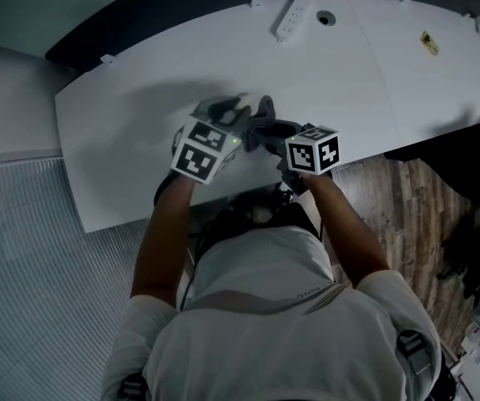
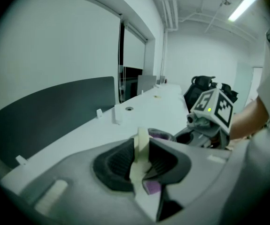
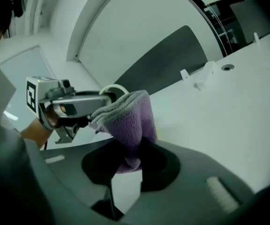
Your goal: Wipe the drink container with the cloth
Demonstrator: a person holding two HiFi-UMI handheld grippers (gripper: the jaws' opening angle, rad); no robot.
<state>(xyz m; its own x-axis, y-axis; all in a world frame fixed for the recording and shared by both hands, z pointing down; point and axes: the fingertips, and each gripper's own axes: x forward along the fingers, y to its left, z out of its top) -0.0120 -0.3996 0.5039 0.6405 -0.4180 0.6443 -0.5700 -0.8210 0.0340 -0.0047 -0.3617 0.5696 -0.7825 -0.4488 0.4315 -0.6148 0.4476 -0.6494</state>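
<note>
Cup (image 2: 139, 150) is pinched by a thin cream edge between the left fingers (image 2: 112, 162), which are partly closed and pressing on it, over the table (image 1: 131, 107). Just beyond those fingertips, the purple cloth (image 3: 131, 118) lies against the cup's rim, and its bunched lower end is clamped tight between the right fingers (image 3: 165, 165). The hold on the cup looks narrow, so I judge that a hard rub from the cloth could twist or lever it out of the left fingers and drop it onto the table. Only a small fold of cloth is caught, and a snag on the rim could pull it free.
</note>
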